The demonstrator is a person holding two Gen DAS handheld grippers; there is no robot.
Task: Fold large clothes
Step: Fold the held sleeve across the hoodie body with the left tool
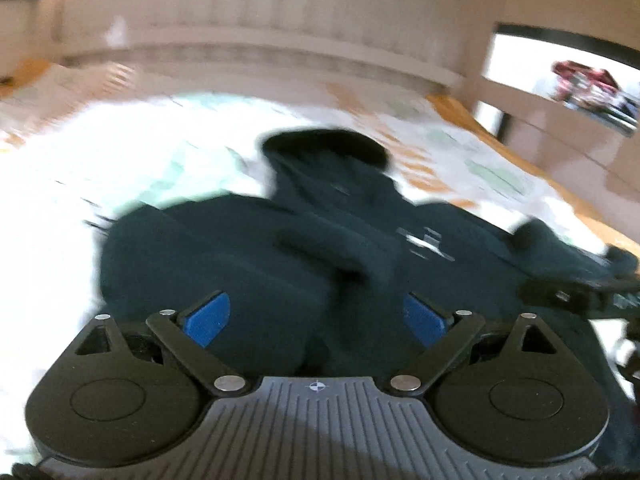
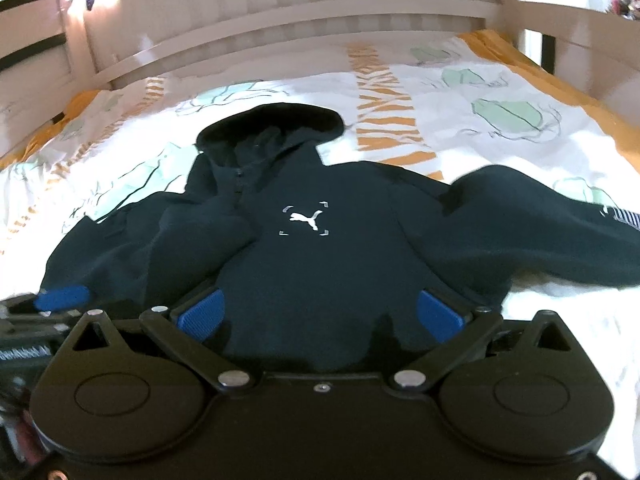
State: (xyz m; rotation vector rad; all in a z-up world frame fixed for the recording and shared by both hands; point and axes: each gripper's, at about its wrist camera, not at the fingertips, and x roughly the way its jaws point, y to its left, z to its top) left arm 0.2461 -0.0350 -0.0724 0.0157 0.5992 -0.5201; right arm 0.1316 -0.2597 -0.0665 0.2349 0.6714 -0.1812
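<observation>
Hoodie [image 2: 320,248] logo sharp in right view; blurred in left

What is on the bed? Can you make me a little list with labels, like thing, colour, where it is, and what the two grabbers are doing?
thing: hoodie
colour: very dark, with a small white logo on the chest
where: lying front up on the patterned bed cover
hood: at the far end, towards the headboard
sleeves: one spread out to the side, the other bunched
left gripper: open, over the cloth
right gripper: open, over the hem
</observation>
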